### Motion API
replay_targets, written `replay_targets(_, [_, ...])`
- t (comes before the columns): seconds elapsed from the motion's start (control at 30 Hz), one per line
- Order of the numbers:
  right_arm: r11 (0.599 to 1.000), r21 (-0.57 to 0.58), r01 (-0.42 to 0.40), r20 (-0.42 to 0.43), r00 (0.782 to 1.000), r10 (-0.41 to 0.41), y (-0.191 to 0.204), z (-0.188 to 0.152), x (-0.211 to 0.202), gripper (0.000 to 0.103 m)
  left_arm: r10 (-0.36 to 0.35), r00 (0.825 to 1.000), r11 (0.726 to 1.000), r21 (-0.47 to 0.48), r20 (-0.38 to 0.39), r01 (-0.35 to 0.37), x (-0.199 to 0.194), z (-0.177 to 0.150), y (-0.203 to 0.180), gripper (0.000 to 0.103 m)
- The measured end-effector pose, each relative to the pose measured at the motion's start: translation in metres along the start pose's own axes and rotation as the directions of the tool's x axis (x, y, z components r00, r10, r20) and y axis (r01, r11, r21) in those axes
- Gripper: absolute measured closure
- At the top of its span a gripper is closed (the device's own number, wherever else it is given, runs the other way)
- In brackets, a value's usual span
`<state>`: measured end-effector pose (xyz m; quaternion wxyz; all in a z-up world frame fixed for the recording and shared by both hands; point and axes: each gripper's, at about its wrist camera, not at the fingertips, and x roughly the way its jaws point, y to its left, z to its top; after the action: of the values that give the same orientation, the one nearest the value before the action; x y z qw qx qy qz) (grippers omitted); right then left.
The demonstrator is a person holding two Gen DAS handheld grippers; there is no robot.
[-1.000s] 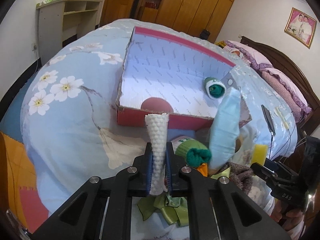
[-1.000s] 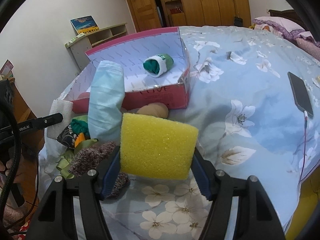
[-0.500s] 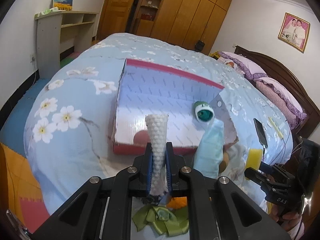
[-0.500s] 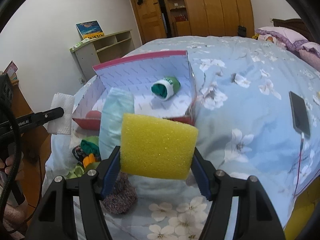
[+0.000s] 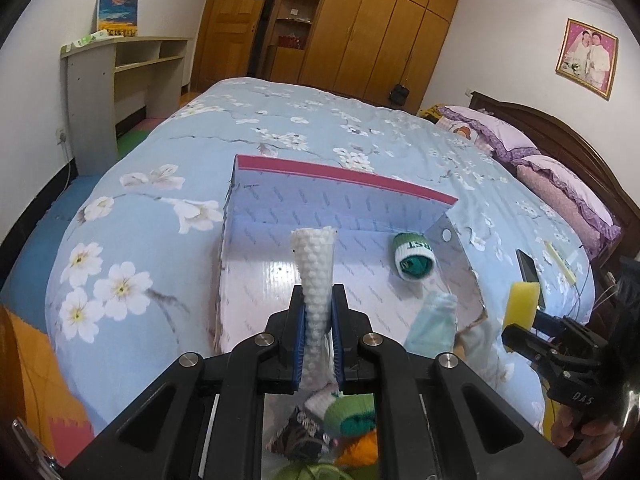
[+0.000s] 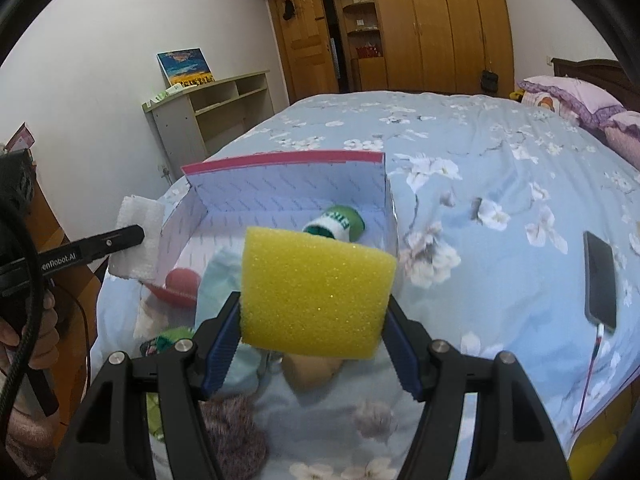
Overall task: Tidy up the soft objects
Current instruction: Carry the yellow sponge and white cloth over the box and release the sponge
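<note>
Both tools have risen higher above the bed since a second ago. The left tool (image 5: 318,316) clamps a white bumpy knitted cloth (image 5: 315,268); the right tool (image 6: 316,340) grips a yellow rectangular sponge (image 6: 316,292). Beyond them, a rolled green-and-white sock (image 5: 413,256) lies inside the pink-rimmed cardboard box (image 5: 340,176) on the blue floral bedspread (image 5: 132,248).

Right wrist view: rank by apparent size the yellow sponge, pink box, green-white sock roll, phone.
1. pink box
2. yellow sponge, inflated because it sits in the right tool, close to the lens
3. phone
4. green-white sock roll, partly hidden
</note>
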<state>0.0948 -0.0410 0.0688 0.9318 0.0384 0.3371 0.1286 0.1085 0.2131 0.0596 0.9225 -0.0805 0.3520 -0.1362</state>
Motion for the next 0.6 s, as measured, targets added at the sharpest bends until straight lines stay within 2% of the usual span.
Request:
replay_targets(0.37, [1.000,-0.025,-0.001,-0.024,1.000,0.000,0.003,0.027,0.039,0.033,0.013,1.000,1.000,0.000,-0.023,-0.013,0.032,0.015,0.003,0.090])
replay_targets(0.6, [0.999,-0.042,0.002,-0.057,0.998,-0.004,0.005,0.032,0.066,0.033,0.023,0.999,1.000,0.001,-0.047,-0.023,0.051,0.015,0.007,0.090])
